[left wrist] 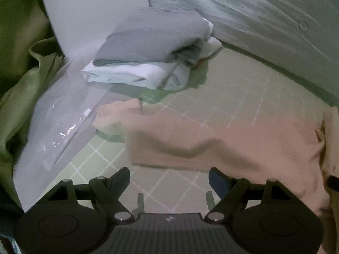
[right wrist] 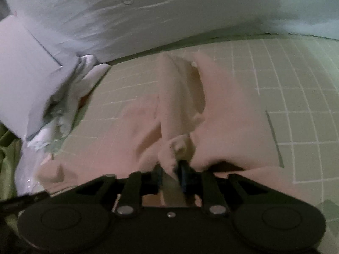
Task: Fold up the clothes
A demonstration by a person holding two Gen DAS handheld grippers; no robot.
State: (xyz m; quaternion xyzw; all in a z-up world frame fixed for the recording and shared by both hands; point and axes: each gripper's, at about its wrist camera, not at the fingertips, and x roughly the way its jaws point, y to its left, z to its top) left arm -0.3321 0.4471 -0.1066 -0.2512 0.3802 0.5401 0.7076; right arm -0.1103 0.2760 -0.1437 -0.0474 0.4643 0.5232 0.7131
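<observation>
Pinching a bunched ridge of the pink garment (right wrist: 222, 116), the right claw (right wrist: 170, 172) has its 2 fingers drawn together on the cloth, most likely so that this edge can be lifted and carried over the rest for a fold. The garment lies spread across the green gridded mat (right wrist: 296, 80) on the counter, a sleeve reaching out toward the left, which keeps the fabric flat enough to crease cleanly. The left claw (left wrist: 169, 180) hangs just above the mat with its fingers wide apart and nothing between them, near the lower edge of the garment, probably placed to take a second corner. Behind it, a stack of folded clothes (left wrist: 156, 48), grey on top and white beneath, sits at the far left of the mat against a white box (left wrist: 84, 10), out of the working area. A clear plastic bag (left wrist: 59, 127) lies beside the stack.
</observation>
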